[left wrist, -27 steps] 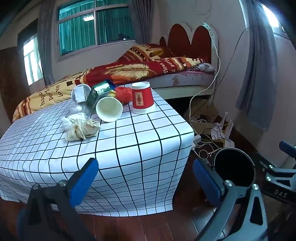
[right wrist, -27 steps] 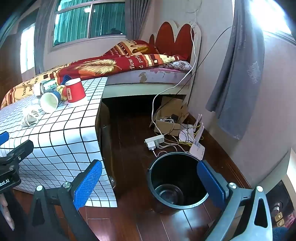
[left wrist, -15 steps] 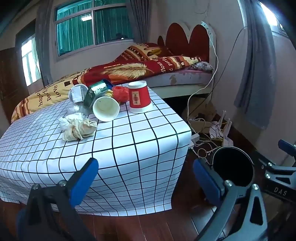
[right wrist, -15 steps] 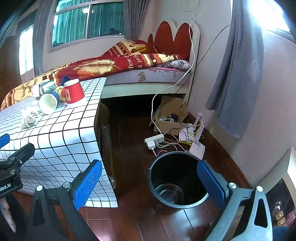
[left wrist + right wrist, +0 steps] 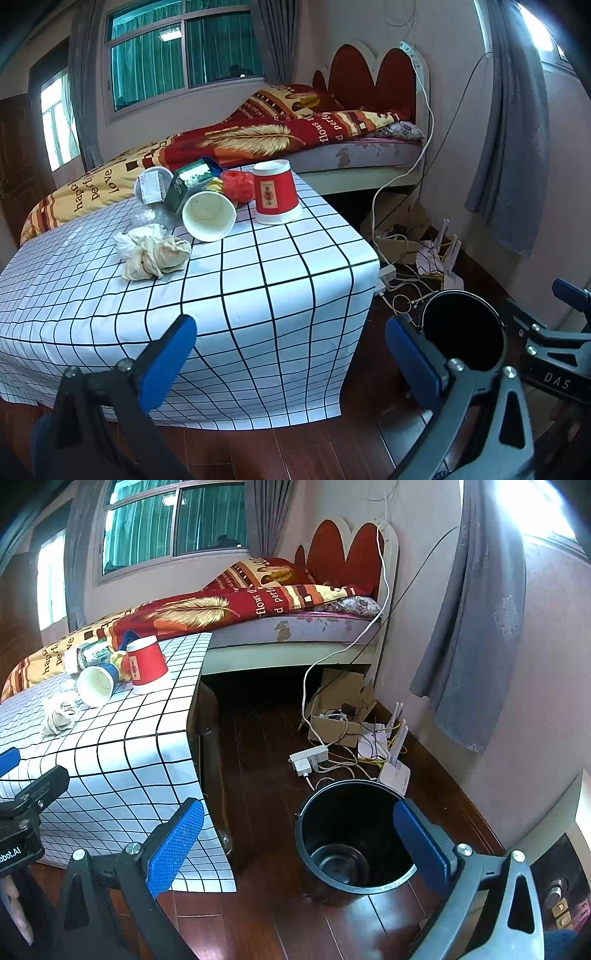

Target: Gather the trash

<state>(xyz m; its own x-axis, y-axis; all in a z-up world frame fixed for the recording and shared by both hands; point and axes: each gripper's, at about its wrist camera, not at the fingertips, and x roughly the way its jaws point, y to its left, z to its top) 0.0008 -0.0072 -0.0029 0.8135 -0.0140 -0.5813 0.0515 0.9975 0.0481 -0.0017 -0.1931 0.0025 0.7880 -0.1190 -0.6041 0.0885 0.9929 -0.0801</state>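
Observation:
Trash lies on a table with a white grid cloth [image 5: 258, 288]: crumpled tissue [image 5: 153, 253], a paper cup on its side [image 5: 208, 216], an upside-down red cup [image 5: 276, 192], a red wad [image 5: 236, 184], a green carton [image 5: 190, 182] and a white tub [image 5: 149, 186]. My left gripper [image 5: 288, 354] is open and empty, held short of the table's near corner. The black bin [image 5: 354, 838] stands on the floor to the right; my right gripper [image 5: 295, 838] is open above and in front of it, holding nothing. The red cup [image 5: 147, 664] and tissue [image 5: 59, 716] also show in the right wrist view.
A bed with a red and yellow blanket [image 5: 258, 136] stands behind the table. A power strip [image 5: 308, 760], loose cables, a cardboard box [image 5: 343, 709] and a white router [image 5: 395, 771] lie on the wooden floor beyond the bin. Grey curtains [image 5: 472, 627] hang at the right wall.
Both views have shifted only slightly; the table and trash sit a little lower-left in the left wrist view. Both grippers stay open and empty.

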